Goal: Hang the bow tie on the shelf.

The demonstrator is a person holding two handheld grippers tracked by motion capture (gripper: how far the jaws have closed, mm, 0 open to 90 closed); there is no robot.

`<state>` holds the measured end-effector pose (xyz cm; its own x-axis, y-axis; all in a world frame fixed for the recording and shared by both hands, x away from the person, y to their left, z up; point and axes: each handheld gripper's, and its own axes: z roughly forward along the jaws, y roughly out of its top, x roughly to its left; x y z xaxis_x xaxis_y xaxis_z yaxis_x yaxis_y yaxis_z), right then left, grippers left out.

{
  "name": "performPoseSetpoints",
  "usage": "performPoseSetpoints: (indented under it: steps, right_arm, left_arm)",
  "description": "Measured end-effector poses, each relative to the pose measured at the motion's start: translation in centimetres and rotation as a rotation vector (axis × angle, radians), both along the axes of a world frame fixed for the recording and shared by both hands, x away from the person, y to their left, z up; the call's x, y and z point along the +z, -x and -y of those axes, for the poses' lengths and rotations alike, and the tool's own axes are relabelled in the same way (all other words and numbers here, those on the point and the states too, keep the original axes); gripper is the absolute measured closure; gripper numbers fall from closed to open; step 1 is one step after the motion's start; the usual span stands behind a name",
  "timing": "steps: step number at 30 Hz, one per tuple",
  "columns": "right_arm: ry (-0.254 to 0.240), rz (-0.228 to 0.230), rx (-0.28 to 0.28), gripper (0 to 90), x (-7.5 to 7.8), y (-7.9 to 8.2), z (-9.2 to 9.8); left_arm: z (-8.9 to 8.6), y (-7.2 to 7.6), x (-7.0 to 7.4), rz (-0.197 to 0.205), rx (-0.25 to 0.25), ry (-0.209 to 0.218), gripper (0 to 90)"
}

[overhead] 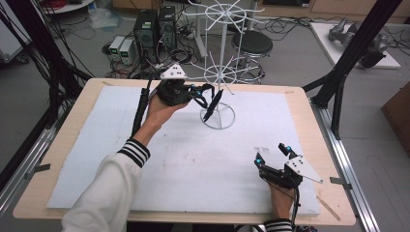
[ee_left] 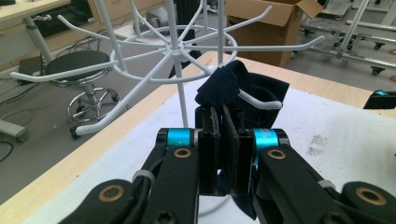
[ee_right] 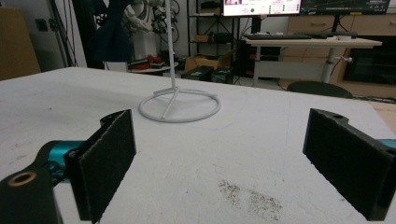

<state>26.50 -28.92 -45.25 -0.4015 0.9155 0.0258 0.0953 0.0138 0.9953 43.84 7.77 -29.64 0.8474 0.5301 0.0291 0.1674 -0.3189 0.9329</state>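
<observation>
The left gripper (overhead: 203, 96), seen from the high view, pinches a dark cloth (overhead: 212, 105) beside the white wire rack (overhead: 220, 72), while the right gripper (overhead: 273, 154) rests spread on the table (overhead: 72, 159). The left gripper view shows the cloth draped over a rack hook (ee_left: 259, 100), its lower end hidden behind the jaws. In the right gripper view the rack's top is cut off.

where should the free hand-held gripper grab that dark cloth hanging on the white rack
Probably the loose lower end of the dark cloth, from the near side: it dangles clear of the white rack, while the left hand-held gripper pinches the upper part by the hook.
</observation>
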Motion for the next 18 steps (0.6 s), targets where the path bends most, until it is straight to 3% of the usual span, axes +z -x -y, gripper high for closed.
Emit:
performPoseSetpoints:
  steps: [6,10,13,18]
  right_arm:
    - [-0.007,-0.005,-0.002,8.5,0.0,0.1,0.0]
    - [-0.005,0.000,-0.002,8.5,0.0,0.0,0.0]
    - [-0.007,-0.002,0.000,8.4,0.0,0.0,0.0]
    - [-0.001,0.004,0.002,8.4,0.0,0.0,0.0]
  left_arm:
    - [0.2,0.1,-0.3,0.001,0.034,-0.024,67.8]
    - [0.6,0.1,-0.9,0.016,0.071,-0.060,45.2]
    - [0.4,0.0,-1.5,0.013,0.092,-0.058,31.8]
    - [-0.6,0.7,-2.4,0.031,0.085,-0.036,22.9]
